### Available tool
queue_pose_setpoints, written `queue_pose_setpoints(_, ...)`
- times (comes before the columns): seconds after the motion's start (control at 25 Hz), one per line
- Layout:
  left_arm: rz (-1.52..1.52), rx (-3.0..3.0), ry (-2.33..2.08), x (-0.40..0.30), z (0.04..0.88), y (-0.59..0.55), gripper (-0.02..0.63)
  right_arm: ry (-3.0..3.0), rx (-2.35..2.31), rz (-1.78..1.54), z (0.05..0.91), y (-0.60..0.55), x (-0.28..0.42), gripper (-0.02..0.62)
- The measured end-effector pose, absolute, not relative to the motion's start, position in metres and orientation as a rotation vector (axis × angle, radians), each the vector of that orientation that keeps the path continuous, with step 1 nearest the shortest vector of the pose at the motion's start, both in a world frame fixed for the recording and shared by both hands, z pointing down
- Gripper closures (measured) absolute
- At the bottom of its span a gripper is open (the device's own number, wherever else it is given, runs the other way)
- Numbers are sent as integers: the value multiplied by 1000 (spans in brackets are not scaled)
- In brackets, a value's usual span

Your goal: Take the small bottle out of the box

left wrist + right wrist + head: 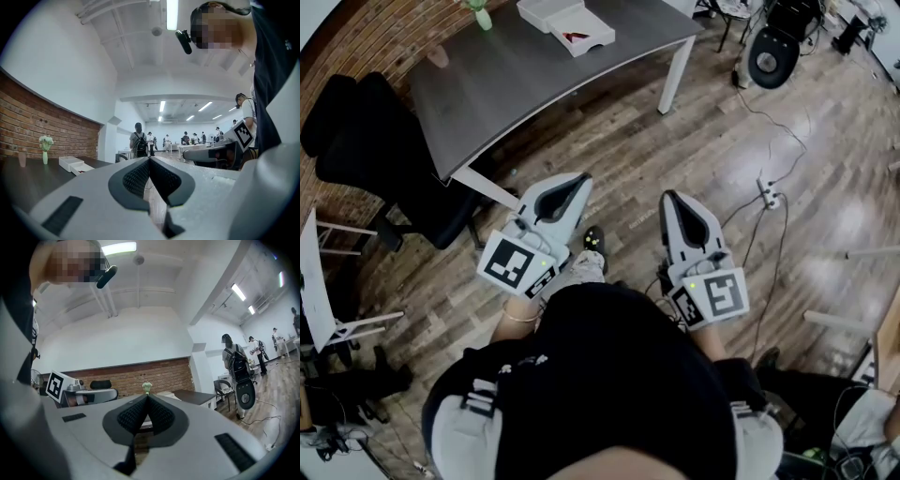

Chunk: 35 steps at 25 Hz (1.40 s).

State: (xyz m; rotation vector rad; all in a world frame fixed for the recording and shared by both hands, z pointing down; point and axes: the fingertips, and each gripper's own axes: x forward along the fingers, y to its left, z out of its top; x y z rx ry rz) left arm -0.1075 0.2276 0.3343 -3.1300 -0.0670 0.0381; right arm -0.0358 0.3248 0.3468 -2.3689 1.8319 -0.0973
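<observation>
Head view: both claws are held level in front of the person's body, over the wood floor, side by side with a gap between them. The left claw is closed, pads together and nothing between them. The left gripper view agrees: jaws meet at the tip, empty. The right claw is also closed and empty, and the right gripper view shows the same.

The desk is ahead of both claws and well apart from them, nearer the left claw. The white box sits on the far part of the desk, ahead of the left claw tip. It is open, with its tray part just beside it and a red item lying in the tray. Cannot tell if that is the small bottle, too small to read.

A green vase stands at the desk's far edge, left of the box, with a pink cup further left. A black office chair is left of the left claw, beside the desk. Neither claw touches the box.
</observation>
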Motion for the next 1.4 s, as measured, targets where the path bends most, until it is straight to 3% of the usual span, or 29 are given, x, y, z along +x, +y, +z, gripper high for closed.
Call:
queue_pose_setpoints(0.52,-4,-3168,-31,-57,346,154,604,1824,-2360,-153,353,259,23,594)
queue_pose_setpoints(1.4,-4,-3214,-105,1,359,56,604,1883,-2395,-167,349,155,66,592)
